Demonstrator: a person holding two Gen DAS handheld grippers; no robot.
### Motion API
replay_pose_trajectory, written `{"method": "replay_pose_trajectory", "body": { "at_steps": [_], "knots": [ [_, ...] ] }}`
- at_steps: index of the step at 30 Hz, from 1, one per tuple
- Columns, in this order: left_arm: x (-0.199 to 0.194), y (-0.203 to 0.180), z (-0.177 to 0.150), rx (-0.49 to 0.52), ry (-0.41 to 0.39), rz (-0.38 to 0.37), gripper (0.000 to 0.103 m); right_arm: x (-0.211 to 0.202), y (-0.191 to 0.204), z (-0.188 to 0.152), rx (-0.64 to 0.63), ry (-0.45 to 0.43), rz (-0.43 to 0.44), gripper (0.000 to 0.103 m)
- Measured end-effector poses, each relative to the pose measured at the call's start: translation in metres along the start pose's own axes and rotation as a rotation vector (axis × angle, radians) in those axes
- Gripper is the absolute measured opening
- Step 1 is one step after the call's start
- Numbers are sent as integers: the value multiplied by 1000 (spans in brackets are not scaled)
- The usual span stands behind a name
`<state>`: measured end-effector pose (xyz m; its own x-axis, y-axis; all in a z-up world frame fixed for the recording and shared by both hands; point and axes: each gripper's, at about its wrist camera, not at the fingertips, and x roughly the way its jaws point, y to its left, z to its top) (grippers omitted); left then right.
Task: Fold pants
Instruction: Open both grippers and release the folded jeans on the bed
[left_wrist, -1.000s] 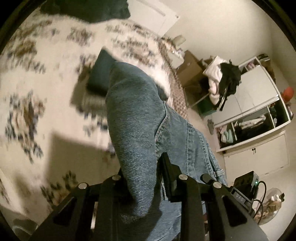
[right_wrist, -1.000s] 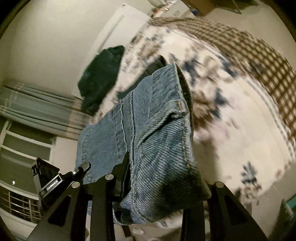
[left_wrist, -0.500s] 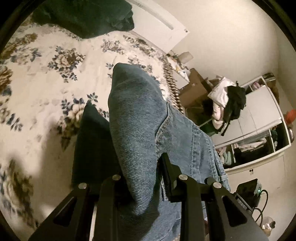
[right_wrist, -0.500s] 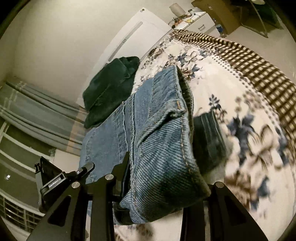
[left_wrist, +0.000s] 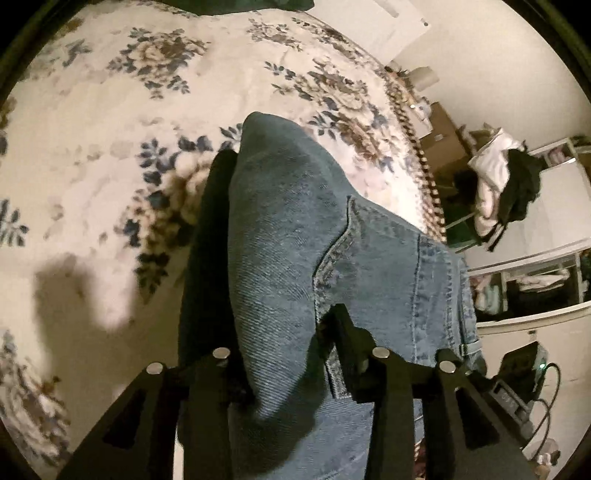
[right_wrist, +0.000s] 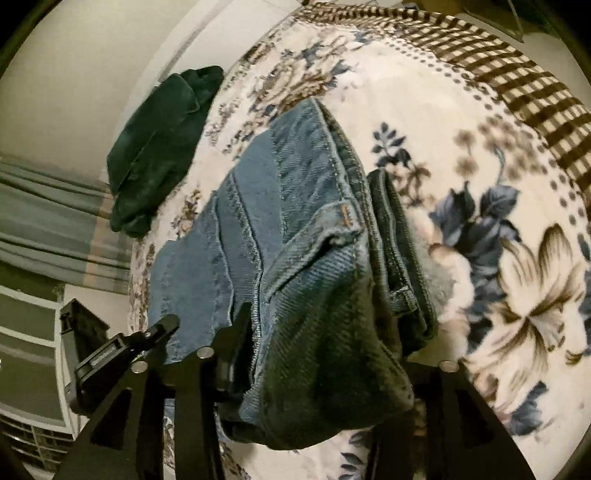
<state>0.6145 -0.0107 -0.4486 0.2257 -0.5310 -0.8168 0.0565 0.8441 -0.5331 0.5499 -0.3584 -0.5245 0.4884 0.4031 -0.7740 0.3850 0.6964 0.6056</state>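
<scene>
Left wrist view: the left tool (left_wrist: 286, 354) has a thick folded bundle of blue jeans (left_wrist: 295, 236) between its jaws, which have just been opening, over a floral bedspread (left_wrist: 92, 110). In the right wrist view the right tool (right_wrist: 325, 365) likewise straddles the jeans' other end, jaws just widening. The pants look already folded and are being set on a darker folded garment (right_wrist: 399, 243); whether either tool's pads press the denim cannot be told, and only release seems left
</scene>
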Motion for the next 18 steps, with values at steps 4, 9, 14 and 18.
{"method": "replay_pose_trajectory", "body": {
  "at_steps": [4, 9, 14, 18],
  "knots": [
    [-15, -23, -6, 80, -8, 183, 66, -21, 10, -1, -27, -11, -86, 83],
    [-34, -51, -26, 177, -41, 327, 88, -51, 38, -16, -152, -42, -257, 95],
    [-58, -76, -47, 234, -77, 386, 92, -84, 76, -34, -292, -104, -463, 103],
    [-88, -99, -65, 271, -115, 414, 92, -116, 104, -49, -356, -157, -527, 103]
  ]
}}
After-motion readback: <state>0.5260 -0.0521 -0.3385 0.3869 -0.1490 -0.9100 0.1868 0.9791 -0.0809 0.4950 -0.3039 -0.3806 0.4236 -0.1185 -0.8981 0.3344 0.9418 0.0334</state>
